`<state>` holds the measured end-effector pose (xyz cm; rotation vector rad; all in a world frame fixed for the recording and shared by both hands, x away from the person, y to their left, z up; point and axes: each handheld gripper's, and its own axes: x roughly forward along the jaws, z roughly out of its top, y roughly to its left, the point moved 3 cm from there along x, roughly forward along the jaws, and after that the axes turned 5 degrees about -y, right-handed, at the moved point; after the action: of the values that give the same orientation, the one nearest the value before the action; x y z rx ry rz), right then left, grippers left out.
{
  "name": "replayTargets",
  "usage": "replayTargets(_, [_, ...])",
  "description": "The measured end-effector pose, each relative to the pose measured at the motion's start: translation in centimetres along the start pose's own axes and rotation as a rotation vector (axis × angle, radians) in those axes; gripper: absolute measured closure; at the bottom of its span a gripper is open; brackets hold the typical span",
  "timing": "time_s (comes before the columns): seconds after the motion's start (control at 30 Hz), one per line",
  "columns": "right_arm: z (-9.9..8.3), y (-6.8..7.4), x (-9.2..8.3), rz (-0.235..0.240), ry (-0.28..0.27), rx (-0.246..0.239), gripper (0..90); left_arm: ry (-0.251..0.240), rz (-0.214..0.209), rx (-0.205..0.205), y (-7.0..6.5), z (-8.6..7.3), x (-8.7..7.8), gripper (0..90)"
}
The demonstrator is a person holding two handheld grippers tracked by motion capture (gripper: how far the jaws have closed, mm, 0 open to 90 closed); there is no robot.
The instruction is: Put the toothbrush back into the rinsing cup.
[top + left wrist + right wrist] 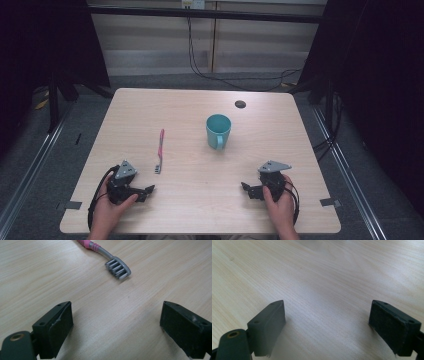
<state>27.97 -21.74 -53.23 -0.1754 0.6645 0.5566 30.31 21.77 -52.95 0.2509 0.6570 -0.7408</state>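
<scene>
Light wood-grain surface (200, 200), rounded corners, w/ small dark round hole (240, 104) near far edge. Teal plastic mug (218, 131) stood upright approx. centre, slightly toward far side, handle facing the person. Pink-handled toothbrush w/ grey head (160, 150) lay flat left of mug, well apart from it, bristle end toward near edge.

Left gripper (146, 192) rested low at near-left of surface, held in left hand (107, 210); fingers (53, 332) apart, nothing between them. In left gripper view, toothbrush head (117, 267) lay ahead of the fingers, bristles tilted sideways, not touching either finger.

Right gripper (246, 190) at near-right, held in right hand (280, 205); fingers (394, 326) apart, bare wood between. Mug sat well ahead of right gripper, no contact.

Cables (220, 75) trailed on grey floor beyond far edge.
</scene>
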Motion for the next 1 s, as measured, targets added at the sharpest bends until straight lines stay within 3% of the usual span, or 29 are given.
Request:
replayTargets(0.67, [0.0,0.01,-0.02,0.0,0.002,0.002,13.2,0.008,-0.004,-0.004,-0.17,0.09,0.17,7.6])
replayTargets(0.9, [-0.01,0.02,-0.02,0.001,0.002,0.0,13.3,0.06,0.017,-0.017,-0.01,0.71,0.15,10.9])
replayTargets(1.0, [-0.02,0.05,-0.05,0.0,0.002,-0.002,13.3,0.079,0.013,-0.051,0.23,0.99,0.04,16.1])
